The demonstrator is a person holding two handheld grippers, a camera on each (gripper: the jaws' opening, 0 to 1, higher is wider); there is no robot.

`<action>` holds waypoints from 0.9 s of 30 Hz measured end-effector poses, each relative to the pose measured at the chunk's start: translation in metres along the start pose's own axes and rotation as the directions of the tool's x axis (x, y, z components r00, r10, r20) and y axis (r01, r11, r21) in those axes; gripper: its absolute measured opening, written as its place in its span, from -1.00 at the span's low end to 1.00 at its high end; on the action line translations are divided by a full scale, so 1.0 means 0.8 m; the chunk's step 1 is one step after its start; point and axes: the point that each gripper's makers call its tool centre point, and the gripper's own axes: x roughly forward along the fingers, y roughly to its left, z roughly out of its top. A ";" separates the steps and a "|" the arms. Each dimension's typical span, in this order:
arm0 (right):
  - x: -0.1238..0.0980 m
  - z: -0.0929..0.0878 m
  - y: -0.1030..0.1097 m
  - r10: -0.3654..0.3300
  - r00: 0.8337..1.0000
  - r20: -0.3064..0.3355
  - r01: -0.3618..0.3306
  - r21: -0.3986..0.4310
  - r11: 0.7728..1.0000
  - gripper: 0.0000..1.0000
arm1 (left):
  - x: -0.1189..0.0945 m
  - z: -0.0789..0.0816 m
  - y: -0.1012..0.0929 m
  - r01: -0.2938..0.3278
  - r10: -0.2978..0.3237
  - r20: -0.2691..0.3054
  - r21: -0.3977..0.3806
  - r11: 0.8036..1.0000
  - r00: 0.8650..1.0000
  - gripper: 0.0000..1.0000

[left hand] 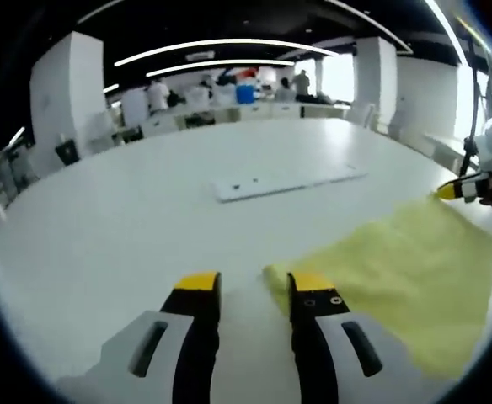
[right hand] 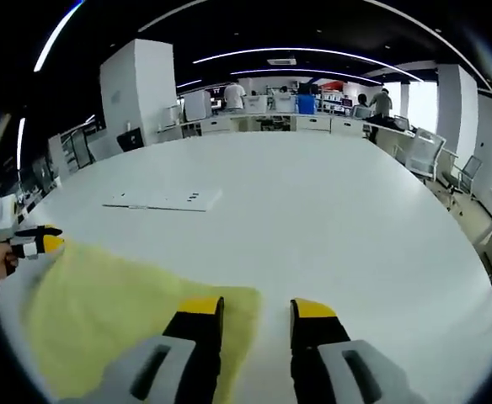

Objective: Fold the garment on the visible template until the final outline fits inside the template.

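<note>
Corners of yellow garment (left hand: pixel 398 278) just ahead of both tools (left hand: pixel 251 286) (right hand: pixel 254 310), jaws apart; pinch evenly, lift together off bench (right hand: pixel 330 219).

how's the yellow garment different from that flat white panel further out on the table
The yellow garment is soft cloth with slight wrinkles and an uneven outline; the white panel is stiff, flat and straight-edged. The garment lies near, at the tips of the right gripper and left gripper; the panel lies farther out, untouched. The garment looks bigger. Both lie flat on the white table.
</note>
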 end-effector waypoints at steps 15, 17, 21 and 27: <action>-0.035 0.003 0.031 0.074 0.997 -0.027 -0.073 0.034 0.997 0.09 | -0.041 0.016 -0.010 0.047 -0.047 0.024 0.004 0.999 0.999 0.11; -0.043 0.004 0.036 0.084 0.996 -0.028 -0.083 0.027 0.996 0.20 | -0.047 0.018 -0.013 0.057 -0.057 0.025 0.005 0.998 0.998 0.18; -0.059 0.006 0.044 0.099 0.995 -0.032 -0.099 -0.003 0.995 0.35 | -0.066 0.023 -0.022 0.095 -0.095 0.035 -0.006 0.995 0.995 0.31; -0.085 0.008 0.061 0.144 0.989 -0.025 -0.144 -0.027 0.989 0.48 | -0.090 0.024 -0.034 0.140 -0.140 0.043 0.012 0.990 0.989 0.50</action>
